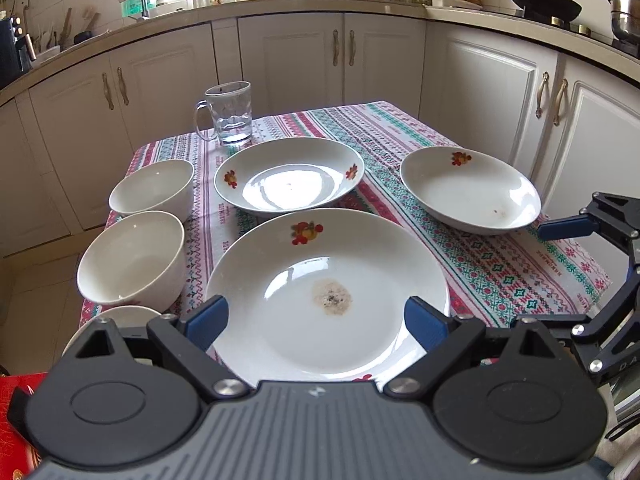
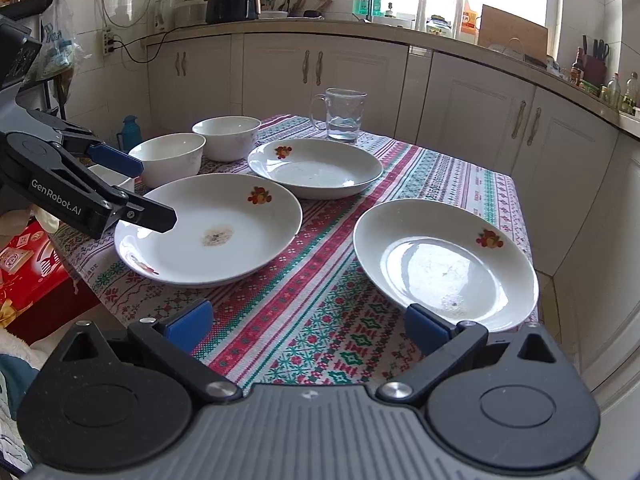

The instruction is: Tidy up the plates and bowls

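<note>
A small bench (image 1: 500, 280) draped in a red, green and white patterned cloth (image 2: 320, 320) carries the crockery. A glass mug (image 1: 230, 114) stands at the far edge. Nearer than the mug lie three white floral plates (image 1: 326, 294) (image 1: 289, 176) (image 1: 470, 190), well apart, and left of it two white bowls (image 1: 154, 188) (image 1: 134, 258) sit side by side.

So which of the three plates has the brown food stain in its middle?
The nearest plate, under the open left tool. The far plate and the right-hand plate lack such a central patch.
</note>
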`<state>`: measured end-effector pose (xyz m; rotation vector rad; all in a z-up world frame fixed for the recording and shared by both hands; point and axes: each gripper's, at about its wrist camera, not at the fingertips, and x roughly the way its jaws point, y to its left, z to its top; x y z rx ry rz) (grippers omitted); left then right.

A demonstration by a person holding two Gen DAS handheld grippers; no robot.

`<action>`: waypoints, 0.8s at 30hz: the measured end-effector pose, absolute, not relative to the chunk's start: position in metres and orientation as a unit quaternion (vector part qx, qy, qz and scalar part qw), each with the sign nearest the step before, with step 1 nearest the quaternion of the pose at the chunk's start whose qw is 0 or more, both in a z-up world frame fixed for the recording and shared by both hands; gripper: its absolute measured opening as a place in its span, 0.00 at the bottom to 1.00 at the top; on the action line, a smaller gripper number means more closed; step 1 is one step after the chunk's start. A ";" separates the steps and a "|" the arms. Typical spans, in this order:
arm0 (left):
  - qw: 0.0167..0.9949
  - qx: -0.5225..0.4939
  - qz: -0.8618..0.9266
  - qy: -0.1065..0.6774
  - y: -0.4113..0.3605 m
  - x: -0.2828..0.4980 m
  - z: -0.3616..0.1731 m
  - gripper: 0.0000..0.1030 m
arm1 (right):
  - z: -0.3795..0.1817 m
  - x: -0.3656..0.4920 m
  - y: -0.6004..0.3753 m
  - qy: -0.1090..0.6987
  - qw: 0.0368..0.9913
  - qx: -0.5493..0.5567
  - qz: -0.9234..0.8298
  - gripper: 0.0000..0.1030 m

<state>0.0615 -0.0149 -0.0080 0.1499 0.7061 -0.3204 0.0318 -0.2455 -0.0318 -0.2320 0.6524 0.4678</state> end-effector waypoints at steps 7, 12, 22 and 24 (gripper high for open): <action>0.922 0.066 -0.162 0.344 -0.004 0.060 -0.008 0.92 | -0.038 0.039 -0.226 0.329 0.904 -0.126 0.243 1.00; 0.919 0.079 -0.178 0.344 -0.002 0.057 -0.011 0.92 | -0.039 0.043 -0.215 0.333 0.897 -0.135 0.256 1.00; 0.912 0.085 -0.190 0.353 0.001 0.063 -0.017 0.92 | -0.053 0.051 -0.194 0.341 0.879 -0.137 0.305 1.00; 0.910 0.089 -0.192 0.356 0.001 0.066 -0.017 0.92 | -0.056 0.054 -0.190 0.342 0.876 -0.138 0.311 1.00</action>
